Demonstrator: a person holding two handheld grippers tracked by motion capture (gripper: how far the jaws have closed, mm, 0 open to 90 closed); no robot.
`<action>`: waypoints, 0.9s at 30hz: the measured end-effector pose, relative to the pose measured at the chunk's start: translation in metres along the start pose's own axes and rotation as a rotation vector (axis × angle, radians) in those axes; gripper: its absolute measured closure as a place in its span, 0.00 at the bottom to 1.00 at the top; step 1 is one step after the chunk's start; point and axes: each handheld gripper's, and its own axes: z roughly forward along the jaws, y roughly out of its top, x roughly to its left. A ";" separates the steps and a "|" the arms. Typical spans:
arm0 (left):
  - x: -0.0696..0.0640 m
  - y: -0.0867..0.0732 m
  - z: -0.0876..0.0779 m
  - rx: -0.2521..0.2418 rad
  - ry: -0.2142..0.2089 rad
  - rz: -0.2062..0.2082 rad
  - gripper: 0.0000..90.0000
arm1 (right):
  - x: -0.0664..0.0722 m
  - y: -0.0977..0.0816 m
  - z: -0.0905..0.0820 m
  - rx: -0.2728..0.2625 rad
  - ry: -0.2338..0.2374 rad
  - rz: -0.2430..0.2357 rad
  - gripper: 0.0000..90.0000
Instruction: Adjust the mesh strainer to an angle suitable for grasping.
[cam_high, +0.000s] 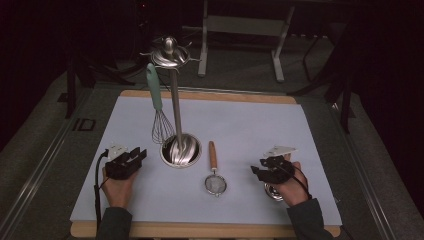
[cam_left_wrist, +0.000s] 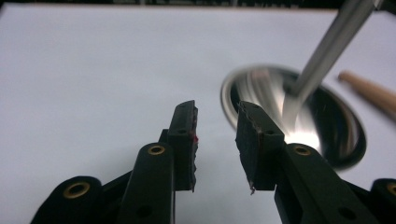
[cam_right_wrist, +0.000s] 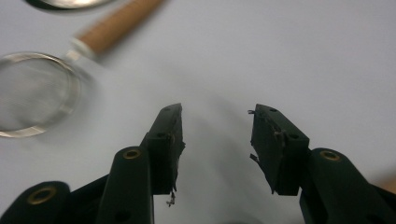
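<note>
A steel utensil stand (cam_high: 181, 150) rises from a round base mid-table to a hooked top (cam_high: 170, 52). A whisk with a teal handle (cam_high: 156, 100) hangs from it, its wires down by the base. A small strainer with a wooden handle (cam_high: 215, 172) lies on the mat just right of the base. My left gripper (cam_high: 139, 155) rests low on the mat left of the base, open and empty (cam_left_wrist: 217, 140); the base (cam_left_wrist: 327, 121) lies just beyond its right jaw. My right gripper (cam_high: 257, 172) sits right of the strainer (cam_right_wrist: 32, 93), open with nothing between its jaws (cam_right_wrist: 215, 140).
A white mat (cam_high: 250, 125) covers a wooden board (cam_high: 200, 230). A shiny metal object (cam_high: 274, 192) lies under my right hand, partly hidden. Dark floor and a grey frame (cam_high: 240, 30) lie beyond the table's far edge.
</note>
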 end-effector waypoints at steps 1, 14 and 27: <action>-0.001 -0.003 0.002 0.010 0.005 0.003 0.74 | 0.005 0.003 0.003 -0.006 0.019 -0.010 0.59; 0.000 -0.010 0.004 0.023 0.015 -0.003 0.71 | 0.049 0.046 0.061 0.000 0.195 0.024 0.64; -0.007 -0.010 0.005 0.037 0.043 0.063 0.71 | 0.048 0.060 0.090 0.050 0.302 0.135 0.78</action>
